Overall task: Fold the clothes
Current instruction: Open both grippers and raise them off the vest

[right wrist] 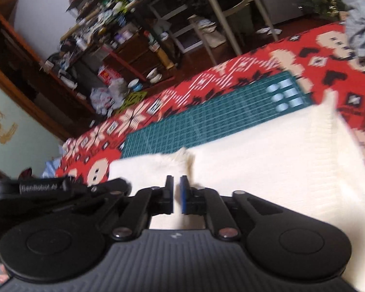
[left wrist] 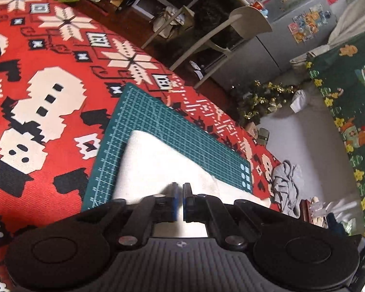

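Item: white garment (left wrist: 158,165), pale knit or woven cloth, lying flat on a green cutting mat (left wrist: 158,119) with a printed grid; the mat rests on a red patterned cloth (left wrist: 48,77) with white and black pixel-style motifs. In the left wrist view one squared corner of the garment points toward the far edge of the mat, leaving a band of mat bare on two sides. In the right wrist view the garment (right wrist: 267,150) spreads wide to the right, with a small raised pucker of fabric just ahead of the fingertips; this frame is motion-blurred, so whether that pucker is a fold or a collar cannot be told. Left gripper (left wrist: 181,194): jaws drawn almost together, only a narrow slit between the blue pads, poised over the garment; no cloth is seen between them. Right gripper (right wrist: 176,189): jaws likewise nearly closed with a slim gap, nothing visibly pinched, above the garment's near edge. Also present: a crumpled grey garment (left wrist: 287,182) at the edge of the red cloth, well apart from the mat; a pale chair (left wrist: 221,36); a grey refrigerator (left wrist: 299,24) bearing stickers; cluttered dark shelving (right wrist: 104,36).
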Motion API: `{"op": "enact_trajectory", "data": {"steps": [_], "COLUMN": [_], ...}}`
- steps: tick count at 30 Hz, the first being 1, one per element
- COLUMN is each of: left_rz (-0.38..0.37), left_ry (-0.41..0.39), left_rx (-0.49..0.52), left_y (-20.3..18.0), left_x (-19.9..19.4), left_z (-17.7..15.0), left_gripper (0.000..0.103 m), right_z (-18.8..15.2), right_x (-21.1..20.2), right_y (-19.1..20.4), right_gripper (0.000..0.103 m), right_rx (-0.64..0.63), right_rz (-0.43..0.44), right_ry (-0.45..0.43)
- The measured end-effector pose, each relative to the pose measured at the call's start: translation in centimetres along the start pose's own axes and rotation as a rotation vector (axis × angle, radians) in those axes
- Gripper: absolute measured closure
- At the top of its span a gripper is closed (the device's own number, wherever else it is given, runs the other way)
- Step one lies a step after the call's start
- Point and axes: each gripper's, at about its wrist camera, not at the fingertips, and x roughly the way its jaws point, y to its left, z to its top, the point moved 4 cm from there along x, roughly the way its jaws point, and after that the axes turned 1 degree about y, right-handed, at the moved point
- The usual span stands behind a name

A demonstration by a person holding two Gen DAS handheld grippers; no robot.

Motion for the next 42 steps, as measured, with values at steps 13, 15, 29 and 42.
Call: {"op": "enact_trajectory", "data": {"steps": [13, 15, 29, 42], "left_rz": [0.165, 0.192, 0.314, 0.317], "left_ry": [0.001, 0.018, -0.114, -0.151], "left_rx": [0.279, 0.293, 0.366, 0.322], "left_y": [-5.4, -5.2, -4.1, -1.2], "left_x": [-5.7, -6.7, -13.4, -11.6], "left_z": [-5.7, -6.8, -9.7, -8.7], "left_gripper": [0.056, 0.055, 0.022, 0.021], "right_z": [-3.2, -4.1, -7.7, -7.4], "right_x": [-8.1, -9.0, -15.8, -15.7], "right_y": [-1.2, -1.3, -3.6, -9.4], "right_gripper": [0.069, 0.062, 0.001, 0.001], "right_rx": [-0.078, -0.095, -0.072, 0.120], "right_rz": [-0.142, -0.181, -0.327, -0.280], "right_ry": [-0.002, -0.008, -0.197, -0.235]}}
